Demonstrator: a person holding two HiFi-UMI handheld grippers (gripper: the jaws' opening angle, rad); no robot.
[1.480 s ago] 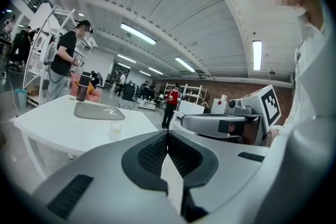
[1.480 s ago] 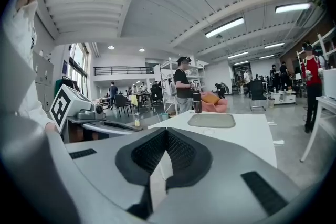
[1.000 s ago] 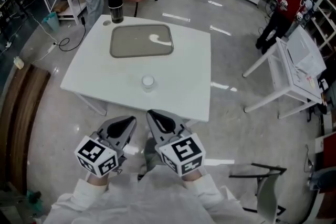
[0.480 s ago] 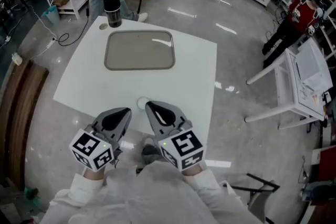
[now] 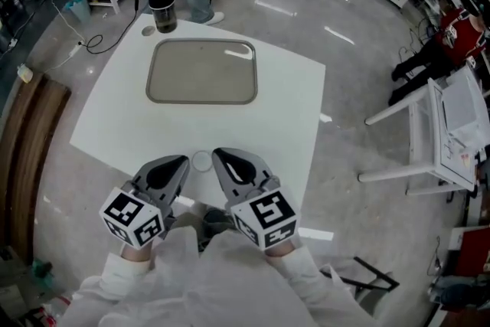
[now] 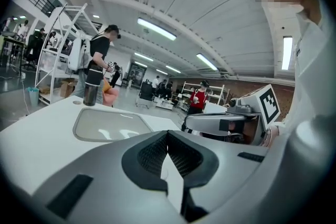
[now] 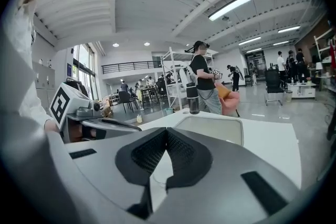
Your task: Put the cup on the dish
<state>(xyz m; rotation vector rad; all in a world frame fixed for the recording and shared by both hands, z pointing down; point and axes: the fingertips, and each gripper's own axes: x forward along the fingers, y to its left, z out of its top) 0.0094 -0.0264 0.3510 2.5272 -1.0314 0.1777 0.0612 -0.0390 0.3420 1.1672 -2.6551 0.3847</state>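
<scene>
**Status.** Your left gripper (image 5: 182, 161) and right gripper (image 5: 218, 155) sit side by side over the table (image 5: 107, 119), at the edge farthest from the dish (image 5: 201, 73). Both point toward the dish.
- Left gripper view: jaws together at the tips, nothing between them.
- Right gripper view: the same, pads meeting and empty.

**Cup** (image 5: 201, 160). It is small, clear and upright on the table, on your side of the dish and well apart from it. It stands in the gap between the two gripper noses. The head view shows neither gripper touching it.

**Dish.** A shallow grey tray, empty. A black tumbler (image 5: 161, 2) stands just beyond the dish's far left corner.

**Judgement.** The pick has not begun.

**Risks from here.**
- Both sets of jaws are closed with the cup right between the noses. If you advance either gripper before opening it, the closed nose may shove or tip the cup, which looks light.
- The cup stands close to the table edge on the side away from the dish, so a knock back toward you could send it off.
- Clear plastic on a white top gives poor contrast, and neither gripper view shows the cup plainly. You could easily misjudge the rim and close on air or crush the wall.
- The grippers are crowded together, so opening one may strike the other or clip the cup sideways.
- The dish has a raised rim. Carry the cup too low and its base may catch there and spill over.
</scene>
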